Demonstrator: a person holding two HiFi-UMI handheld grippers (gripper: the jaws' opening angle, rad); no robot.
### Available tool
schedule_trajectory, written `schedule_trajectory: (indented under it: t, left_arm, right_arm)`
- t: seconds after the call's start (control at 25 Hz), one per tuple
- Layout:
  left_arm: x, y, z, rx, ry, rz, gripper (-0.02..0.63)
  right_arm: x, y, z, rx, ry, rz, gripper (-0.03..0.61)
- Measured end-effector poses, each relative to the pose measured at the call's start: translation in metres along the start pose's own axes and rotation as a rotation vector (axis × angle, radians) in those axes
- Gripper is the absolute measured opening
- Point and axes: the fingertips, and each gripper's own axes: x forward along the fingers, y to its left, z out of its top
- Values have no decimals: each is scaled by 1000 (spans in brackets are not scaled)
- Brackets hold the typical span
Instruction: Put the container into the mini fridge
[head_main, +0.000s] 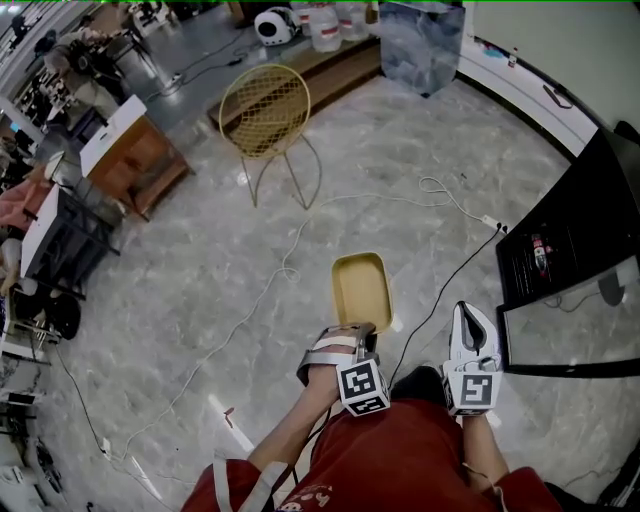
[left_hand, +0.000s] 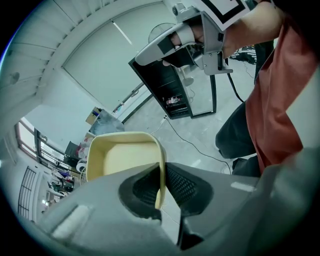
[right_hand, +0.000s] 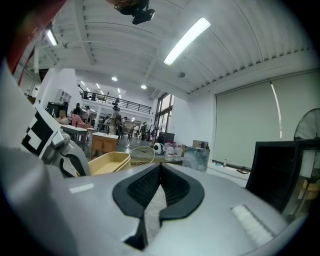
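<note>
The container (head_main: 360, 288) is a shallow pale-yellow tray held out over the marble floor. My left gripper (head_main: 361, 330) is shut on its near rim. In the left gripper view the rim (left_hand: 161, 175) stands clamped between the two dark pads, and the tray (left_hand: 122, 160) extends away from them. My right gripper (head_main: 471, 312) hangs to the right of the tray, apart from it, with its jaws shut on nothing (right_hand: 160, 169). The black mini fridge (head_main: 565, 245) stands at the right with its glass door (head_main: 570, 335) swung open. From the right gripper view I see the tray (right_hand: 107, 162) at the left.
A yellow wire chair (head_main: 265, 110) stands ahead on the floor. White and black cables (head_main: 440, 195) trail across the marble towards the fridge. A wooden desk (head_main: 135, 160) and black racks sit at the left. A clear plastic bin (head_main: 420, 45) stands at the far wall.
</note>
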Motion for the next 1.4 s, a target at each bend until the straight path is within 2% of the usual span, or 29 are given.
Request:
schedule_trajectory:
  t: [0.24, 0.48, 0.72, 1.04, 1.4]
  left_arm:
    - [25, 11, 13, 23, 20, -27, 31]
    - [58, 57, 51, 25, 10, -34, 31]
    - [100, 108, 110, 67, 10, -49, 31]
    - [169, 162, 215, 158, -25, -92, 31]
    - [232, 181, 291, 275, -71, -155, 31]
  right_arm:
    - [23, -25, -18, 57, 13, -28, 0]
    - [73, -77, -17, 77, -1, -47, 0]
    - [116, -152, -17, 90, -6, -78, 0]
    - [153, -276, -42, 131, 12, -177, 0]
    - [173, -369, -68, 133, 36, -262, 0]
